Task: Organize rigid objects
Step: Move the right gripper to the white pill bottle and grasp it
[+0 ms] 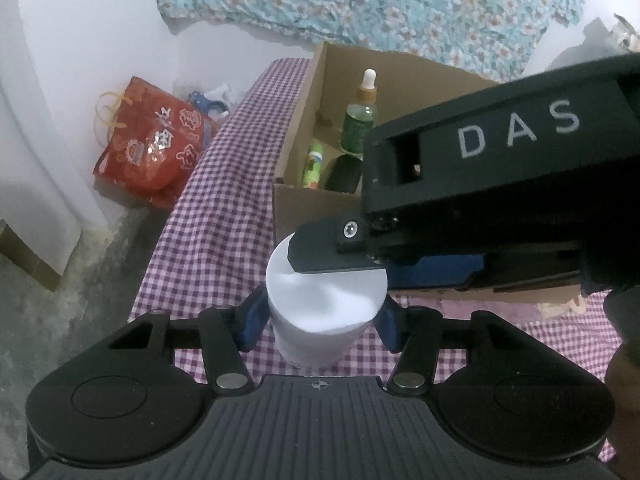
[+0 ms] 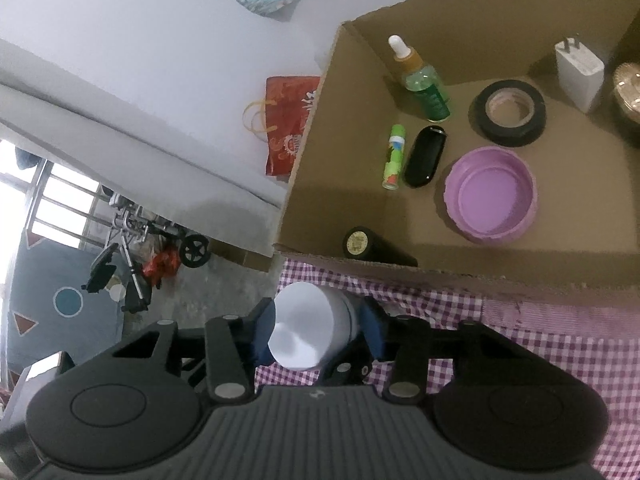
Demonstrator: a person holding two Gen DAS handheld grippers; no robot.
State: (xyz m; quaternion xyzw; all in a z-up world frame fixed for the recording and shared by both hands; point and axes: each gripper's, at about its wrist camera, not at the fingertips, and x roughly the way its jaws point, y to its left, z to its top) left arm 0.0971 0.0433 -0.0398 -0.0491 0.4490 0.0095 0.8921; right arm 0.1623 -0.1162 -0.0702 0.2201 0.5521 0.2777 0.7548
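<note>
Here both grippers clamp the white jar [image 1: 326,308]: left gripper [image 1: 320,320] squeezes its sides, right gripper [image 2: 316,332] grips it too. Jar axis upright; box [image 2: 320,152] lies just ahead.

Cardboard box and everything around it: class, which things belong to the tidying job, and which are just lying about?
Job:
white jar, held by left tongs and right tongs
cardboard box
dropper bottle
tape roll
purple lid

Lying about:
red bag
floral cloth

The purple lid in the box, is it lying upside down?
Yes, the purple lid lies in the cardboard box with its hollow inside facing up.
</note>
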